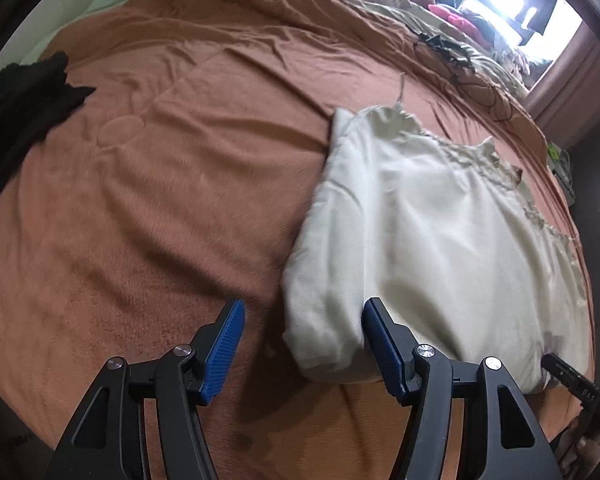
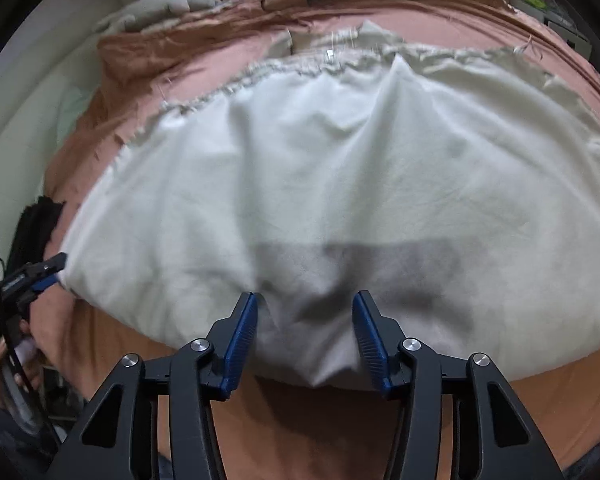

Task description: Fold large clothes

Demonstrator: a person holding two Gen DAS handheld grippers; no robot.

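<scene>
Right wrist: white garment fold between tool pads

Matt cream cloth garment with frayed edge lies on fuzzy brown blanket.

My right gripper hangs at six o'clock with its blue pads apart, straddling the near folded edge of the white garment; a hump of cloth rises between the pads, which do not visibly press it. The garment spreads wide over the orange-brown bedspread, its frayed hem running along twelve o'clock. At nine o'clock my left gripper reaches the garment's left corner, and my hand on its handle shows at eight o'clock.
</scene>
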